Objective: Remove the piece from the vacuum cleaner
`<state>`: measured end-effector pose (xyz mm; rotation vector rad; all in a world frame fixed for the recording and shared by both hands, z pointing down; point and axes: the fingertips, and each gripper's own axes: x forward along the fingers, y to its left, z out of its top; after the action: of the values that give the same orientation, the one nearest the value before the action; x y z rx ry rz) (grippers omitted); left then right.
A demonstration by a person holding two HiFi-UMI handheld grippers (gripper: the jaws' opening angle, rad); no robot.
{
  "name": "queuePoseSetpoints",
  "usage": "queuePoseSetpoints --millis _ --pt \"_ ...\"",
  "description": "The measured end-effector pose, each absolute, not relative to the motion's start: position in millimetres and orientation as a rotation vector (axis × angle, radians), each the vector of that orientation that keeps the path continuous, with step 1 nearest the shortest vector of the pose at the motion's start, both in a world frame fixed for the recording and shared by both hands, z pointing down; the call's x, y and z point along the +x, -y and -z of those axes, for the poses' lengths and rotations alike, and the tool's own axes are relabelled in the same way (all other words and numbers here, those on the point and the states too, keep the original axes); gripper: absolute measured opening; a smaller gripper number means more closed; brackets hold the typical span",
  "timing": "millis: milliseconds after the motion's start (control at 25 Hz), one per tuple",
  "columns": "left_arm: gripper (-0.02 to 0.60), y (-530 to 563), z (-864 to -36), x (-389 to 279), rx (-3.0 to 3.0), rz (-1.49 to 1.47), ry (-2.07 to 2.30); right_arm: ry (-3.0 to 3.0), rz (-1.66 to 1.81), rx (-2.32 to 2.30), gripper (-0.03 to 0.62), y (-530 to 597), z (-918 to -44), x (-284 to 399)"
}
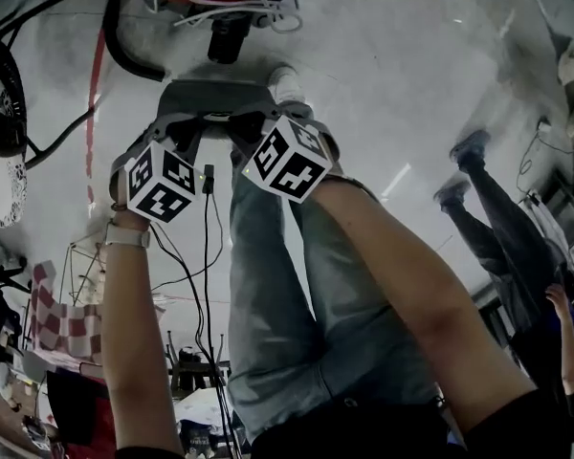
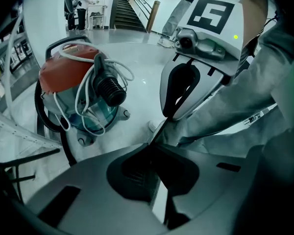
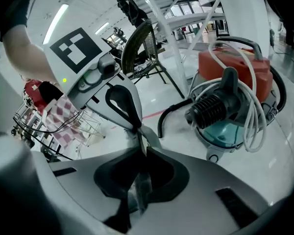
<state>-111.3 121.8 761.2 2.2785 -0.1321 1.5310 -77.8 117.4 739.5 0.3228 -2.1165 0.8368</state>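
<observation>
Both tools are hanging low over the floor [image 1: 411,65], side by side and nearly touching, just ahead of the person's jeans [image 1: 297,295]. The left tool [image 2: 159,131] is clenched, its jaws meeting at the tips with nothing between them. The right tool [image 3: 138,131] is clenched the same way and is gripping nothing either. Each one is looking across at its neighbour's marker cube.

The vacuum [image 2: 78,92] is sitting on the floor at the far side, beyond the tools and clear of both. It is showing a red top over a clear teal body. The piece [image 2: 110,89], black and ribbed, is sticking out of the vacuum's front, facing the tools, and neither tool is touching it. A white cord [image 2: 81,99] is looping loosely around the piece and over the red top. A black hose [image 1: 124,46] is curving down the vacuum's left side.

On the near left, a checked cloth [image 1: 62,318] is lying among wire racks. Off to the right, another person [image 1: 497,218] is standing well apart.
</observation>
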Motion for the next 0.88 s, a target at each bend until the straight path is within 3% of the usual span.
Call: queuePoseSetpoints --millis 440,880 --pt "0.035 -129 -712 -141 2.169 -1.384 0.415 2.158 -0.703 0.178 0.055 -120 -691 -108" --pt "0.034 -109 -601 -154 2.17 -1.293 0.64 2.215 -0.578 0.11 0.056 -98 -582 -120"
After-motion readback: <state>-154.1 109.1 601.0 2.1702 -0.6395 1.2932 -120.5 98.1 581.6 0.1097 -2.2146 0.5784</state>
